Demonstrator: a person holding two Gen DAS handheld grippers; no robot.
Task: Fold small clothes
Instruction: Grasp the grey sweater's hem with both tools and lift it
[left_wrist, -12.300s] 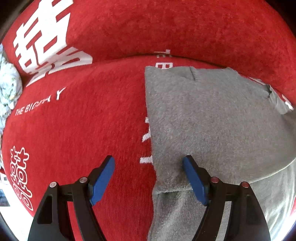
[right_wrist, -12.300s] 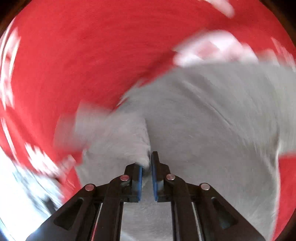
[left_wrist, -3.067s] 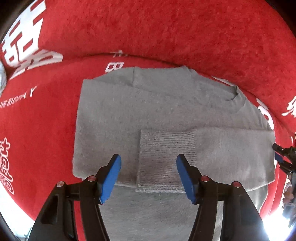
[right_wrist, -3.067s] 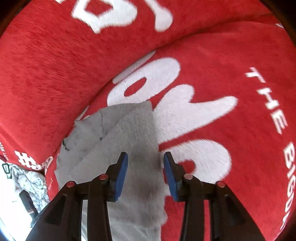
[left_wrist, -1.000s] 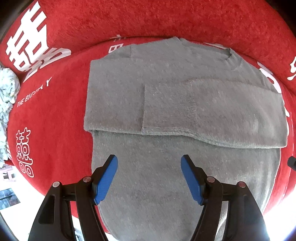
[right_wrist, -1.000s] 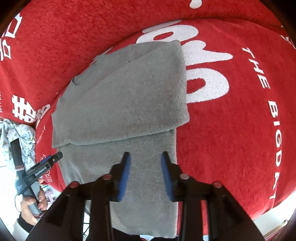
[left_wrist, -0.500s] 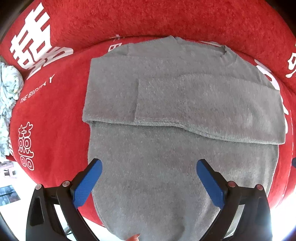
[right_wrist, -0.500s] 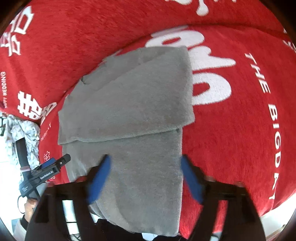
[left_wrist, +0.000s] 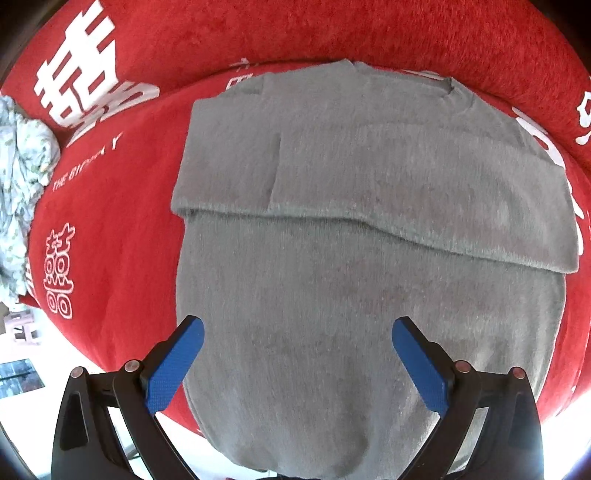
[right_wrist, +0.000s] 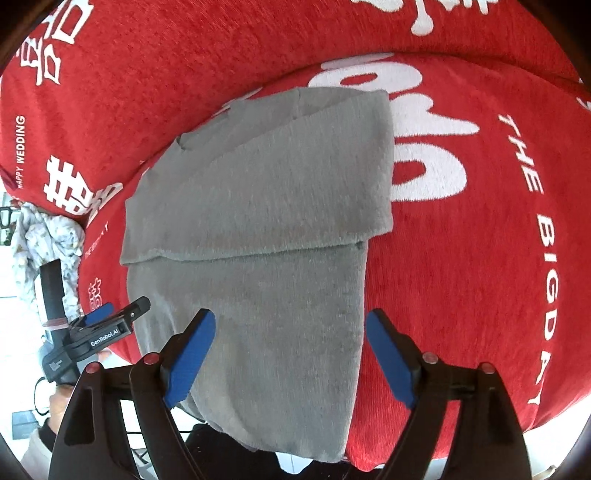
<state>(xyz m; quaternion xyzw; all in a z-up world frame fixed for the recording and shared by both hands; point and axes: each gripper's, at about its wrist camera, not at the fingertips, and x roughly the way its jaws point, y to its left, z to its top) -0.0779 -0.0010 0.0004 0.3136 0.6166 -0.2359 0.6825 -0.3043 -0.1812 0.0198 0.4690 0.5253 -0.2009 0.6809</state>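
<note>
A grey sweater (left_wrist: 369, 295) lies on a red cover (left_wrist: 110, 229), sleeves folded across its chest. The left gripper (left_wrist: 297, 354) hovers above its lower half, fingers (left_wrist: 173, 365) spread wide, nothing between them.

A red sofa (left_wrist: 110, 229) with white lettering carries everything here. Flat on its seat lies a grey sweater (left_wrist: 369, 295), sleeves folded across the chest, hem hanging over the front edge. A pale patterned cloth (left_wrist: 22, 192) sits bunched at the seat's left end.
</note>
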